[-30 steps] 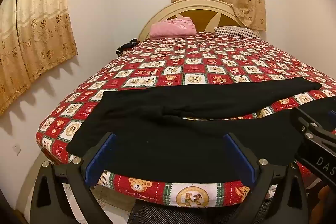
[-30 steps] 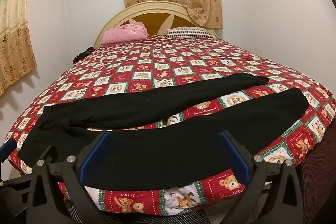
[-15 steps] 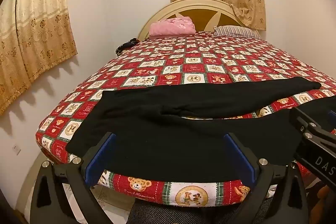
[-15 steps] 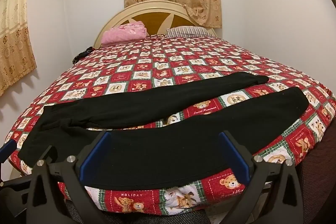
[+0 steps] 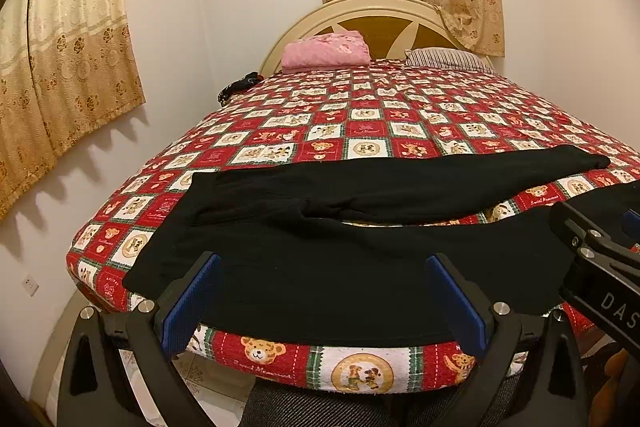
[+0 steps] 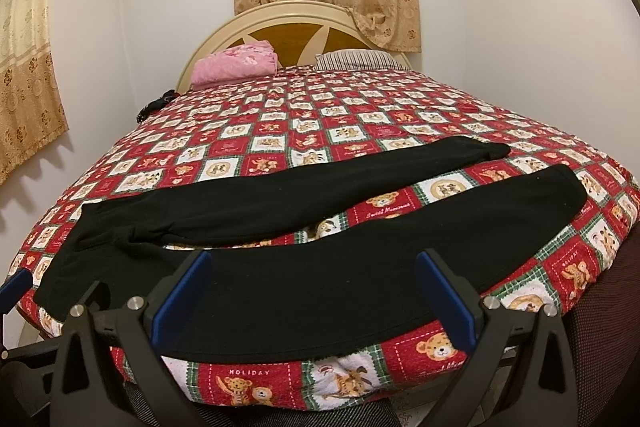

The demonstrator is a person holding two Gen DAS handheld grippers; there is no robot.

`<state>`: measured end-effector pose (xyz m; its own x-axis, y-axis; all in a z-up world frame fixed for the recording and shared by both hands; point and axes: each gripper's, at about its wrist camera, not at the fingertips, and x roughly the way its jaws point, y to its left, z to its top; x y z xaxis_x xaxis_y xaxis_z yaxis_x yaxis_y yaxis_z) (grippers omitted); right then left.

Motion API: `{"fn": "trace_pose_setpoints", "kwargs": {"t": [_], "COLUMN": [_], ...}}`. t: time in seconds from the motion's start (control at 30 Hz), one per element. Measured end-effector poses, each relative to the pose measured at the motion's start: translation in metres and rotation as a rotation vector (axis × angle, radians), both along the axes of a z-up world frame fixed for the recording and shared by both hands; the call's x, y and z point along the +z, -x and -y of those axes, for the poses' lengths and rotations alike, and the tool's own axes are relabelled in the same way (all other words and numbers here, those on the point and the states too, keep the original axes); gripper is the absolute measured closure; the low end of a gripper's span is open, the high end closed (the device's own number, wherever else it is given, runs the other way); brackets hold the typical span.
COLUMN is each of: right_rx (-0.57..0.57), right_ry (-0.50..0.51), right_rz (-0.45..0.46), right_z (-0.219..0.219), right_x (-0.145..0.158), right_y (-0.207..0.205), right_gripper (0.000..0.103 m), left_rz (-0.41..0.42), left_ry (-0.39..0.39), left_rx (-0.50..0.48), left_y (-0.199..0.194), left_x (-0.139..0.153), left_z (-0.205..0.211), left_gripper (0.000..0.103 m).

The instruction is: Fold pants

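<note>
The black pants (image 6: 304, 267) lie flat on the bed (image 6: 360, 131) with legs spread apart, ready for folding, while the left gripper (image 5: 324, 295) and right gripper (image 6: 312, 291) wait wide and empty at the near edge.

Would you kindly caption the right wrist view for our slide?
Open right tongs hover over unfolded black fabric pants on a red teddy-bear-patterned bedspread.

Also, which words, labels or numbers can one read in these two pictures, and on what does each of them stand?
"HOLIDAY": on a red square of the bedspread, at the near edge of the bed.
"DAS": white letters on the right gripper, cut off by the picture's edge.
"Sweet Memories", as far as it reads: cursive under the bears on red squares of the bedspread.
The other squares' lettering is too small to read.
</note>
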<state>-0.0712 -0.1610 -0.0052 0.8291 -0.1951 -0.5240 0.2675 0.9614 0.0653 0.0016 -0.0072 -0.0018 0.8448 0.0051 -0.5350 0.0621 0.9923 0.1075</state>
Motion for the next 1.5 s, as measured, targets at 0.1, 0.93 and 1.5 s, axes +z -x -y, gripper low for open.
{"fn": "trace_pose_setpoints", "kwargs": {"t": [0.1, 0.93, 1.5], "right_rx": [0.0, -0.001, -0.004], "right_ry": [0.0, -0.002, -0.004], "right_rz": [-0.001, -0.007, -0.003], "right_z": [0.002, 0.007, 0.007], "right_x": [-0.001, -0.003, -0.003], "right_y": [0.001, 0.001, 0.001], "right_gripper": [0.0, 0.0, 0.0], "left_rz": [-0.002, -0.023, -0.079], "left_ry": [-0.002, 0.027, 0.063], "left_rx": [0.001, -0.021, -0.005], "left_y": [0.0, 0.0, 0.001], "left_x": [0.0, -0.004, -0.014], "left_z": [0.001, 0.005, 0.002], "left_gripper": [0.001, 0.001, 0.001]}}
